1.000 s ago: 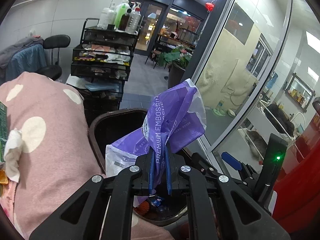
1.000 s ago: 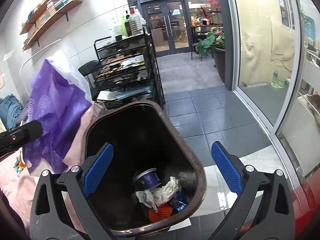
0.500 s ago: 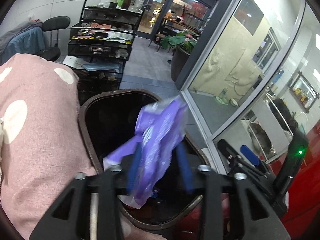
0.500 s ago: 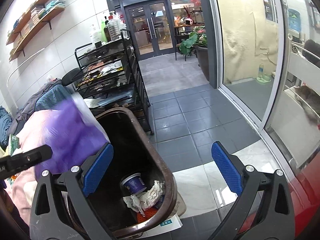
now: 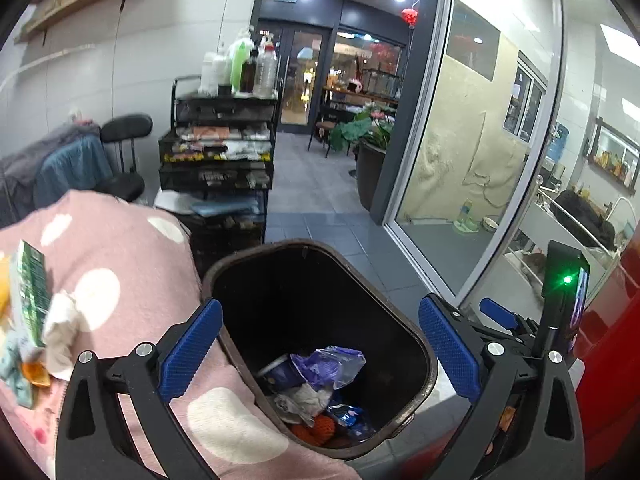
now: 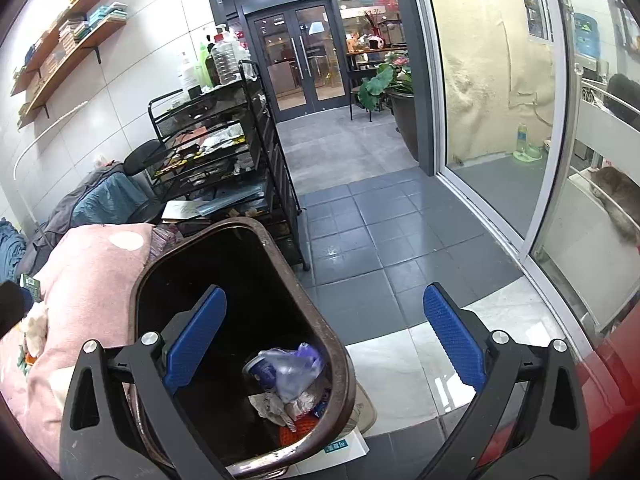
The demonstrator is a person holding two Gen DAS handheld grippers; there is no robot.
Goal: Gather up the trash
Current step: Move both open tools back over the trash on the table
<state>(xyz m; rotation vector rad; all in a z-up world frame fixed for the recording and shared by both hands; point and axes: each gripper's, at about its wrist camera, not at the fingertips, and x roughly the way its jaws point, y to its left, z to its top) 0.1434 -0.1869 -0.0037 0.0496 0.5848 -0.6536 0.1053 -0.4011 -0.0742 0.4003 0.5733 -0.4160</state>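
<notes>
A brown trash bin (image 5: pixel 428 356) stands on the floor beside a pink spotted cushion (image 5: pixel 104 264). The purple plastic bag (image 5: pixel 330 366) lies inside it on top of a cup, crumpled paper and other waste. My left gripper (image 5: pixel 318 350) is open and empty above the bin's mouth. My right gripper (image 6: pixel 320 336) is open and empty over the bin's right rim (image 6: pixel 344 364); the purple bag (image 6: pixel 296 368) shows in this view too. A green box (image 5: pixel 30 284) and crumpled tissue (image 5: pixel 60 324) lie on the cushion at the left.
A black wire rack (image 5: pixel 218 152) with bottles on top stands behind the bin. A chair with clothes (image 5: pixel 76 160) is at the left. A glass sliding door (image 6: pixel 500 120) runs along the right. A red object (image 5: pixel 612 360) is at the right edge. Grey tiled floor (image 6: pixel 372 216) lies ahead.
My left gripper opened and let go of the purple bag, which dropped into the bin. The right gripper shifted slightly rightward and stayed open.
</notes>
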